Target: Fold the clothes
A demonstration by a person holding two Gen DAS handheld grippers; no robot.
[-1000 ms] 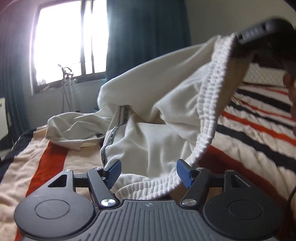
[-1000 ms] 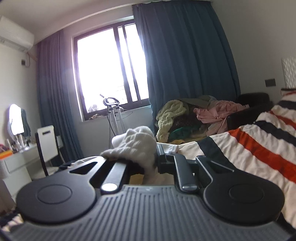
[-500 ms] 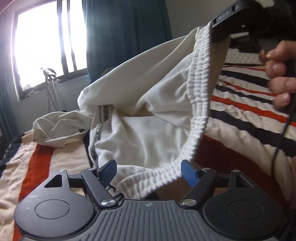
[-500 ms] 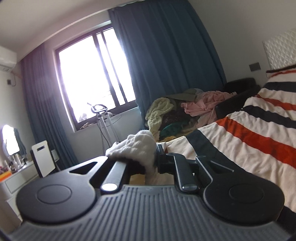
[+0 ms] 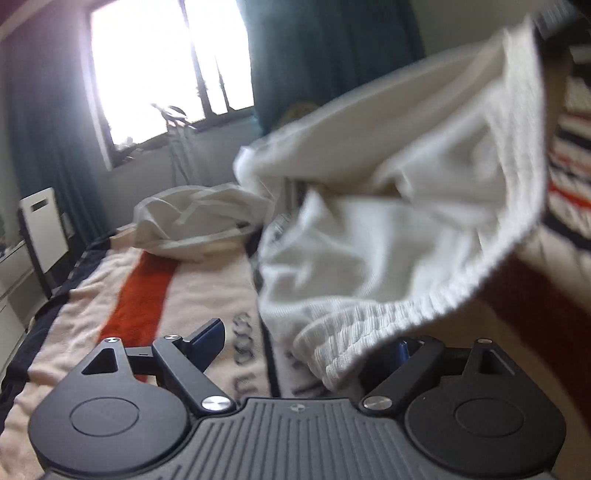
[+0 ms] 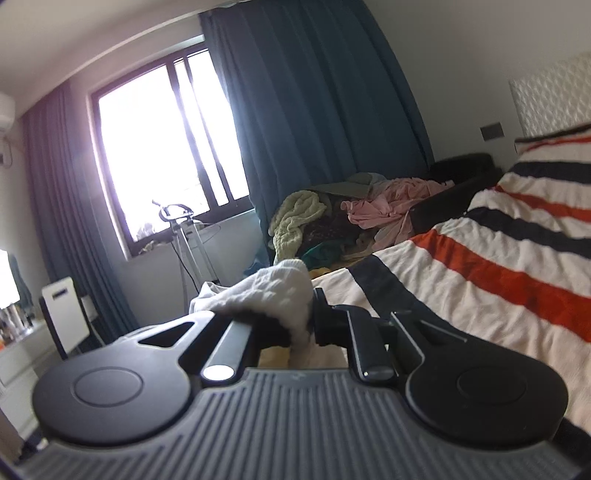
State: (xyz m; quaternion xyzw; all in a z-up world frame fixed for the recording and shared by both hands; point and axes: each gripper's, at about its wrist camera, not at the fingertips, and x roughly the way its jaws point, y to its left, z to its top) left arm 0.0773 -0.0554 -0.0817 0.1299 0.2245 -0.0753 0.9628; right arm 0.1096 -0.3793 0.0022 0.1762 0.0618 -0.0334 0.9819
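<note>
A white garment with a ribbed elastic waistband hangs over the striped bed. Its top edge runs up to the right gripper's dark tip at the upper right. My left gripper sits low under the waistband with its jaws opening wide. The blue left pad is bare, the band's lower loop droops over the right finger, and the pads are not pressing on it. In the right wrist view my right gripper is shut on a bunched fold of the white garment.
The striped blanket covers the bed to the right. A heap of clothes lies on a dark seat by the blue curtain. A metal stand is under the window, and a white chair stands at the left.
The left gripper's jaws have spread wider and it has shifted left, so the waistband now droops over its right finger. The right gripper has stayed shut on the cloth.
</note>
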